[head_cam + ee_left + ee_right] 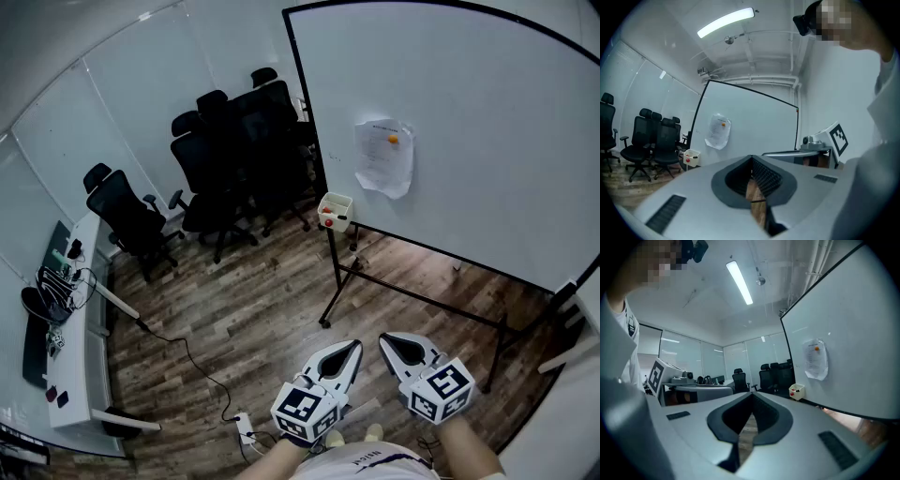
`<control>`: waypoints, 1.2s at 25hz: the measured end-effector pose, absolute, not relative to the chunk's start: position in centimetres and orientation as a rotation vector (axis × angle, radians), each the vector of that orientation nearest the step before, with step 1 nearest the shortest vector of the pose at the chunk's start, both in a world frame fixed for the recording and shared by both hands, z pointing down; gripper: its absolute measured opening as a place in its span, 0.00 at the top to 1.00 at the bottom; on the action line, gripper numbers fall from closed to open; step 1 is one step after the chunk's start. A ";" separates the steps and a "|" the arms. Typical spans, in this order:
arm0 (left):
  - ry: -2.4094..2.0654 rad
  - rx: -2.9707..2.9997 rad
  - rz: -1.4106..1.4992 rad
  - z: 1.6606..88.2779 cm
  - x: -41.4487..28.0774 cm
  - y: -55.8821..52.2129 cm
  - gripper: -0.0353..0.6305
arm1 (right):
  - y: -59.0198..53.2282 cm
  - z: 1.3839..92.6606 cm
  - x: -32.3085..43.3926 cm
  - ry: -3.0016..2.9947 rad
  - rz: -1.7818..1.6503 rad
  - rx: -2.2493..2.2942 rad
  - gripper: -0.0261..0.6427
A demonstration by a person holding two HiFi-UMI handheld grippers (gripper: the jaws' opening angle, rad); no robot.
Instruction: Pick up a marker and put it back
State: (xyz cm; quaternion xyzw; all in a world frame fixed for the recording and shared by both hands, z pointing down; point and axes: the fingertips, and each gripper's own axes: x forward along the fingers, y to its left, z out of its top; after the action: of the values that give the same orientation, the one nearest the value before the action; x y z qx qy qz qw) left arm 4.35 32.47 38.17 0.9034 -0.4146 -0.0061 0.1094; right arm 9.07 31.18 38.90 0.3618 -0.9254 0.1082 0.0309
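Observation:
A small white box (335,210) hangs at the left end of the whiteboard (469,122); something red (328,222) shows in it, too small to name. The same box appears in the left gripper view (692,158) and in the right gripper view (796,391). My left gripper (353,346) and right gripper (384,338) are held low, close to my body, well short of the box. Both are shut with nothing between the jaws, as the left gripper (751,157) and right gripper (751,393) show in their own views.
A sheet of paper (382,155) is pinned to the whiteboard. The board's black stand (337,281) has legs on the wooden floor. Black office chairs (230,150) crowd the far corner. A white desk (80,328) stands at left, with a cable and power strip (246,429) on the floor.

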 end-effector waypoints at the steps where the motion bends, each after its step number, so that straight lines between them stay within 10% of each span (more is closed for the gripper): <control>1: -1.219 2.654 -0.015 38.2 4.4 32.6 0.93 | 31.2 38.8 9.1 -2.850 0.333 1.117 0.94; 30: -1.300 2.623 0.026 38.8 6.7 31.9 0.93 | 30.2 39.0 12.0 -2.926 0.360 1.078 0.94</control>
State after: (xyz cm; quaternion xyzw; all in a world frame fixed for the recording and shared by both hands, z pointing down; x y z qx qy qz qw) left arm 6.67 31.95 38.84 0.8907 -0.4417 0.0088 0.1069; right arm 11.99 30.20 38.96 0.3435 -0.9321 0.1146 0.0015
